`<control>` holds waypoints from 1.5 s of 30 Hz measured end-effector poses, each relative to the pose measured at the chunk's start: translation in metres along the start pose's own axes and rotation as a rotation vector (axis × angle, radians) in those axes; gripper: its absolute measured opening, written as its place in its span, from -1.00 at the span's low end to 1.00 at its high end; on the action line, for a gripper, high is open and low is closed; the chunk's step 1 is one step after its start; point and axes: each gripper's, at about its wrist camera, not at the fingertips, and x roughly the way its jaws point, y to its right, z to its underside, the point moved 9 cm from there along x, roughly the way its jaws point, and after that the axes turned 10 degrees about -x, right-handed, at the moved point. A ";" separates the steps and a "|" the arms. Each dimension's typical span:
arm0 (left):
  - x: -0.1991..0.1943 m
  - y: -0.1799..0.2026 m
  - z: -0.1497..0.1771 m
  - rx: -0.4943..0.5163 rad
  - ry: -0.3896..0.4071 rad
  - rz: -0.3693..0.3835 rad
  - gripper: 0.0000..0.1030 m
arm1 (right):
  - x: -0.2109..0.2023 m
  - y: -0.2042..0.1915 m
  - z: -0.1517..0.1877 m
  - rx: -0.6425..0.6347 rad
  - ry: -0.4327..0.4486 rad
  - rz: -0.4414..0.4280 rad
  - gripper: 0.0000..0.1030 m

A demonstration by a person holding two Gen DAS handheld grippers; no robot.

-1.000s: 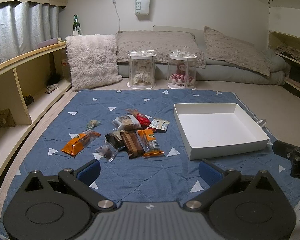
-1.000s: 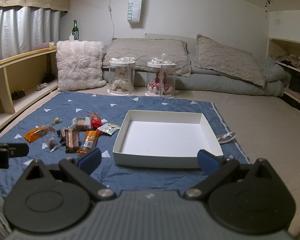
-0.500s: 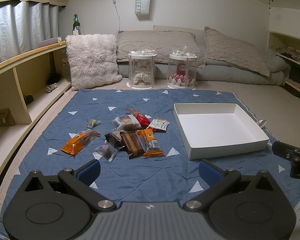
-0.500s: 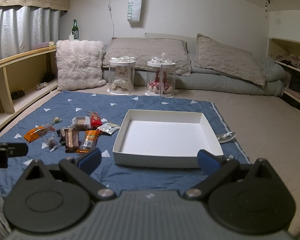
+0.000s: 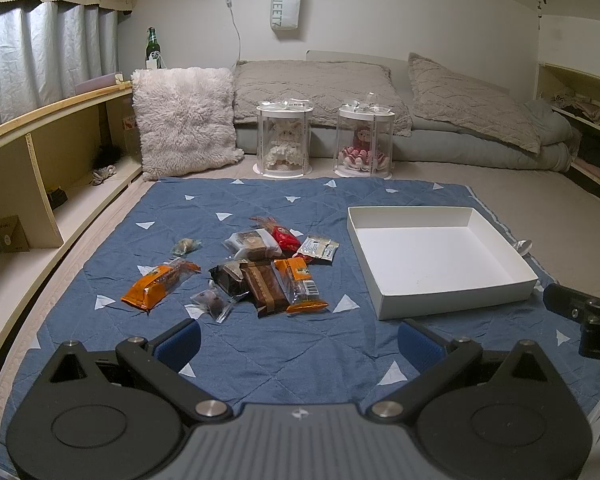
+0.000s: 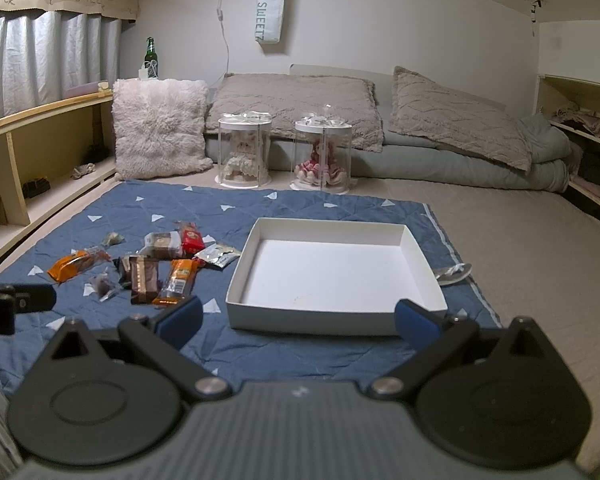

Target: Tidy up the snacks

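Several wrapped snacks lie scattered on a blue quilted mat: an orange pack at the left, a brown bar, an orange bar, a red pack and a silver sachet. To their right sits an empty white box, also in the right wrist view. My left gripper hovers open in front of the snacks, holding nothing. My right gripper is open before the box's near wall, with the brown bar to its left.
Two clear cylinders holding dolls stand beyond the mat, with a fluffy cushion and grey bedding behind. Wooden shelves run along the left. A spoon lies right of the box.
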 end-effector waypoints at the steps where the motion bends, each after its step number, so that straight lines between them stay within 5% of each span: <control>1: 0.000 0.000 0.000 0.000 0.000 0.000 1.00 | 0.000 0.000 0.000 0.000 0.000 0.000 0.99; 28: 0.005 -0.002 0.008 -0.009 -0.005 -0.009 1.00 | 0.003 -0.005 0.007 -0.004 -0.016 -0.004 0.99; 45: 0.023 -0.028 -0.029 -0.100 0.004 -0.080 1.00 | 0.034 -0.026 -0.022 -0.051 -0.032 -0.047 0.99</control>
